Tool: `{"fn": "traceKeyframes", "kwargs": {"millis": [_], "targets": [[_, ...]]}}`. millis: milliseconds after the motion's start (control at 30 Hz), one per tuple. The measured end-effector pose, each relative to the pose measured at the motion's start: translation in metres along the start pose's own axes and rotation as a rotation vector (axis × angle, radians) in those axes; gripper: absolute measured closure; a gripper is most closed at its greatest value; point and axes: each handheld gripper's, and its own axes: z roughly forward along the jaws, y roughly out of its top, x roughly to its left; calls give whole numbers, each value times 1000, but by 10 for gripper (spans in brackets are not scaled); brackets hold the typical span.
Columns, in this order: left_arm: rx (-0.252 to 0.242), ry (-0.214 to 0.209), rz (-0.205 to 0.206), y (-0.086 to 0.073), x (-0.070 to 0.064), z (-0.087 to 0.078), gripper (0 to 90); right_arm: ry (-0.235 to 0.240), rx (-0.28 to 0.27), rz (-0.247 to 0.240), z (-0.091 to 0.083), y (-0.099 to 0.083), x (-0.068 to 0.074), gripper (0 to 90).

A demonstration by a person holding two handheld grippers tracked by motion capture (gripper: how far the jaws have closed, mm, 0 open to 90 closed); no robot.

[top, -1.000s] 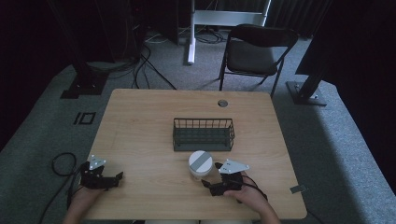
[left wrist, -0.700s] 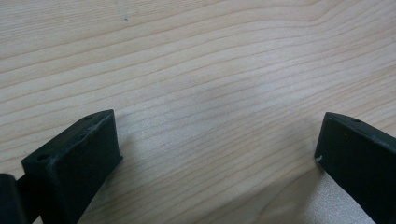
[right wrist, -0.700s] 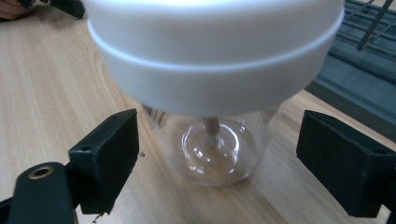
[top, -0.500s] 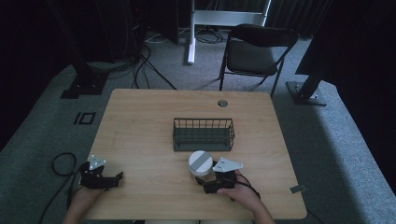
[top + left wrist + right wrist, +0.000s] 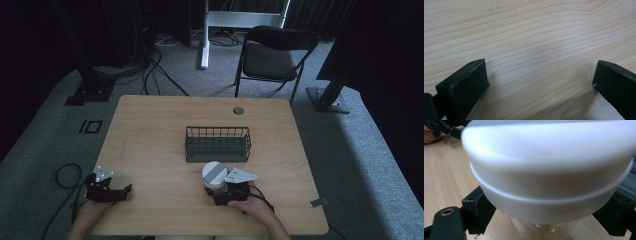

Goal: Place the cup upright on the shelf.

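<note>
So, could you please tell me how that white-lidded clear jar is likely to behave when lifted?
The clear jar with the wide white lid looks top-heavy, so it may tip. Its smooth clear body is probably slippery. The right tool has a jaw on each side below the lid, whose overhang should stop it sliding out downward.

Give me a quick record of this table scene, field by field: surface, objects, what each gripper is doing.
surface: wooden table
container: white-lidded jar, clear body, standing upright just in front of the basket
basket: dark wire basket near the table's middle, looks empty
right gripper: at the jar, a jaw on either side of the clear body under the lid; contact cannot be told
left gripper: jaws wide apart over bare wood near the front left edge, holding nothing
other: round hole in the tabletop near the far edge
</note>
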Motion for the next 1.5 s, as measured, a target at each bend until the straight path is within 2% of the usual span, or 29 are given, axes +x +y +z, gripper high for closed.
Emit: {"fn": "traceKeyframes", "kwargs": {"millis": [200, 400, 567, 800, 1033, 1133, 1333, 1500], "targets": [[0, 0, 0, 0, 0, 0, 1, -14, 4, -4, 3, -1, 0, 168], [0, 0, 0, 0, 0, 0, 1, -25, 3, -32, 4, 0, 1, 180], [-1, 0, -1, 0, 0, 0, 1, -29, -2, -10, 3, 2, 0, 184], [0, 0, 0, 0, 0, 0, 1, -33, 3, -24, 4, 3, -1, 184], [0, 0, 0, 0, 0, 0, 1, -36, -8, -13, 1, 6, -1, 185], [0, 0, 0, 0, 0, 0, 1, -26, -10, -22, -1, 11, 0, 184], [0, 0, 0, 0, 0, 0, 1, -33, -18, -8, -2, 19, 0, 185], [-2, 0, -2, 0, 0, 0, 1, -22, -25, -6, -3, 25, 1, 184]]}}
